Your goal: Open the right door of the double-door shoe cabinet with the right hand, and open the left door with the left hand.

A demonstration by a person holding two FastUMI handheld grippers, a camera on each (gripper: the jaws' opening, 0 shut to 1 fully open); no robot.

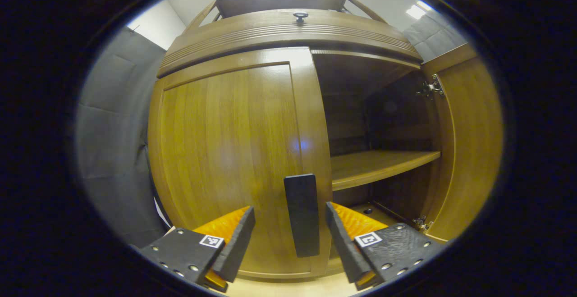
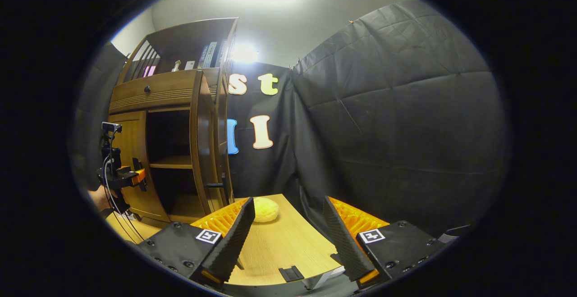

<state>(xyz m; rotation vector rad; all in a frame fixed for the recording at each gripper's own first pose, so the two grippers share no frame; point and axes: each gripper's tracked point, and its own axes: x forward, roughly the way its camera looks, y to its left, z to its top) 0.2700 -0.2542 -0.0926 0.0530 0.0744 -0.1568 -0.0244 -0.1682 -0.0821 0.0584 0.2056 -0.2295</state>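
Wooden right cabinet door (image 1: 469, 148) stands swung open; the brown left door (image 1: 230, 162) is closed, its dark bar handle (image 1: 302, 215) between my left gripper's (image 1: 290, 238) spread fingers, unclamped. My right gripper (image 2: 284, 238) gapes empty.

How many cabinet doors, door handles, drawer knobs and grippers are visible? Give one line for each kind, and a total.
Cabinet doors: 2, the closed left door and the open right door.
Door handles: 2, the left handle and the right handle.
Drawer knobs: 1, the knob.
Grippers: 2, the left gripper and the right gripper.
Total: 7.
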